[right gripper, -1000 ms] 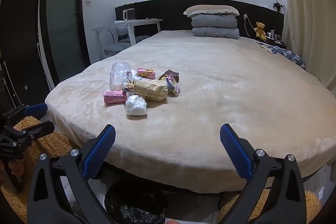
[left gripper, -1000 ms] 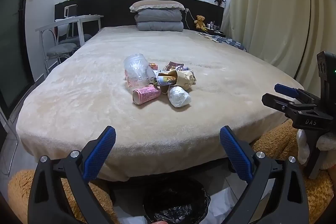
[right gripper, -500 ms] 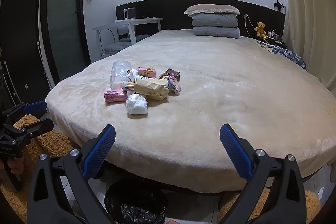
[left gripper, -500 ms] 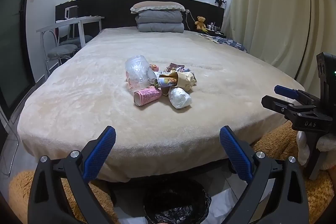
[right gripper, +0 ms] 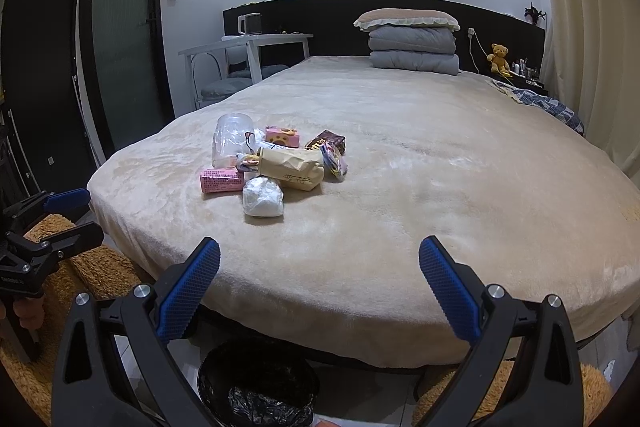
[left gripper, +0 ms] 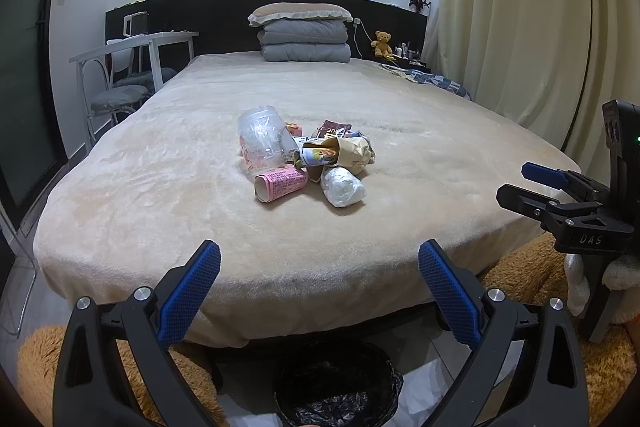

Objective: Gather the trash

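Trash pile (left gripper: 304, 157) sat mid-frame on the bed (left gripper: 400, 227), items touching: clear plastic jar (left gripper: 262, 137) at the left, pink carton (left gripper: 280, 183) and white wad (left gripper: 342, 187) nearest the foot edge, paper bag (left gripper: 354, 153) and dark wrapper (left gripper: 334, 129) behind. Nothing collected yet (judging by the layout). Black-lined bin (left gripper: 334, 387) stood on the floor at bottom centre, below the bed edge. Left gripper (left gripper: 318, 285) spread wide, empty; right gripper (right gripper: 318, 285) likewise, both well short of the pile. Risks: crushing or squirting the jar out of the pads; snagging the plush cover under the wad; dragging neighbours along; missing the bin, half hidden under the overhang.
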{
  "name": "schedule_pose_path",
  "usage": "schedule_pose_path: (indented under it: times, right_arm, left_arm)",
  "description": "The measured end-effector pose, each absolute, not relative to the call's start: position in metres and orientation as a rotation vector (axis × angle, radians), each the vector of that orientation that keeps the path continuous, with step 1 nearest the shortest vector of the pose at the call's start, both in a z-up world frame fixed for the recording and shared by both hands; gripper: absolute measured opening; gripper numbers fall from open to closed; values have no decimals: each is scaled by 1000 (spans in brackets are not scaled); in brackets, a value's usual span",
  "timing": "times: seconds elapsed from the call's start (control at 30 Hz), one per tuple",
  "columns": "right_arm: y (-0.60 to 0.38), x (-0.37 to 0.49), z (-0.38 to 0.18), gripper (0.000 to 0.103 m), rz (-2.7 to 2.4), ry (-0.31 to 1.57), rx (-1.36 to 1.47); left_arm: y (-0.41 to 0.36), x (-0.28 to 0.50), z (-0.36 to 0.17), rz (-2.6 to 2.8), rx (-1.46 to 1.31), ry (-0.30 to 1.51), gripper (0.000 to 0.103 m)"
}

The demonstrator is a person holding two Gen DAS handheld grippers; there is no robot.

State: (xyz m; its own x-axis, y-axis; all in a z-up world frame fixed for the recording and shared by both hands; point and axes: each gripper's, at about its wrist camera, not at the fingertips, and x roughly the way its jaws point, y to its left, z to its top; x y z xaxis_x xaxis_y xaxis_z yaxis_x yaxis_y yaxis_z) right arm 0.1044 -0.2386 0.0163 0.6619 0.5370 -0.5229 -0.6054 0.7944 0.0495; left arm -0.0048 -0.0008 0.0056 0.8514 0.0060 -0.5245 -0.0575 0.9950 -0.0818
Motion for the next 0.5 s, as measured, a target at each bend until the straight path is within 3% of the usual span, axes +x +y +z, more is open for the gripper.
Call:
schedule_pose_path:
  times: [0.5]
  right_arm:
    - [-238,105,15,99,648,548,-135]
  left_arm:
    - [0,-5,7,33,-95,551,96]
